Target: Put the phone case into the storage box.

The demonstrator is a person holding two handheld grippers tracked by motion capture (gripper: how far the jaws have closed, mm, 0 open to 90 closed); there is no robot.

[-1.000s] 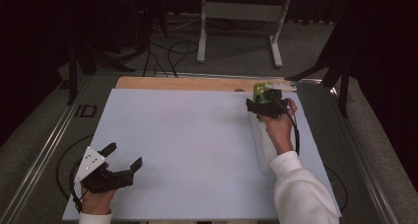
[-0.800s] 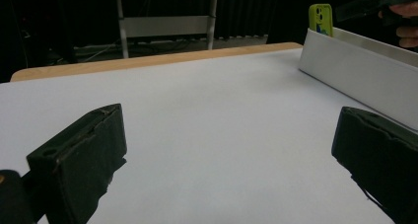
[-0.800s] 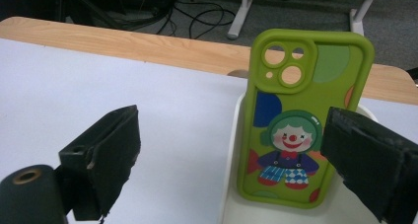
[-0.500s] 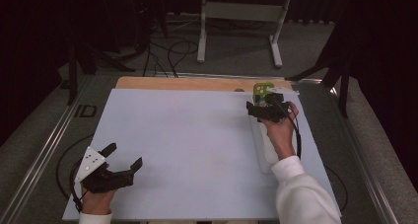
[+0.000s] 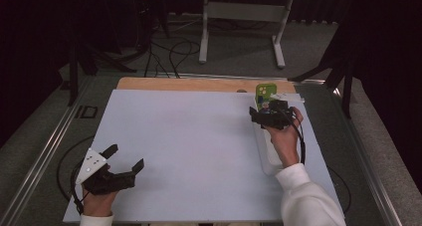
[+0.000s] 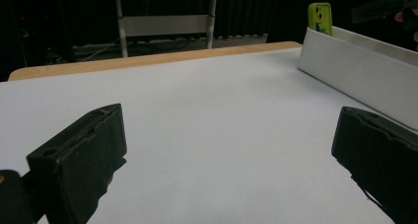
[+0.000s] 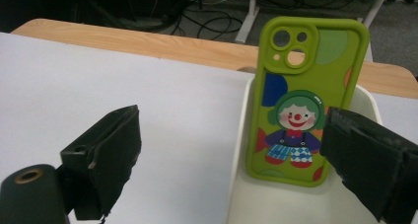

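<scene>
**Green phone stands in its tray as hand-held gripper hangs open behind it**

A lime-green phone (image 7: 306, 100) in a cartoon-clown case stands upright at the far end of a long white tray (image 5: 264, 149) on the right side of the white worktop (image 5: 194, 141), its camera side facing the right hand-held gripper (image 5: 268, 115). That gripper sits just short of the phone, over the tray's far end, with its jaws spread wide; in the right gripper view one jaw stands over the bare worktop to the left of the tray and the other overlaps the phone's lower right edge, but neither is seen pressing on the case. The phone leans on or near the tray's end wall; which, the pictures do not settle.

Well apart, at the near left corner of the worktop, the left hand-held gripper (image 5: 112, 170) rests low with its jaws likewise spread and nothing between them.

Judged from this layout, the phone looks already set in the tray and free of any grip, so the placing appears done, or else a pick-up has not yet begun. Nothing else lies on the worktop to be handled, and what remains seems small.
</scene>
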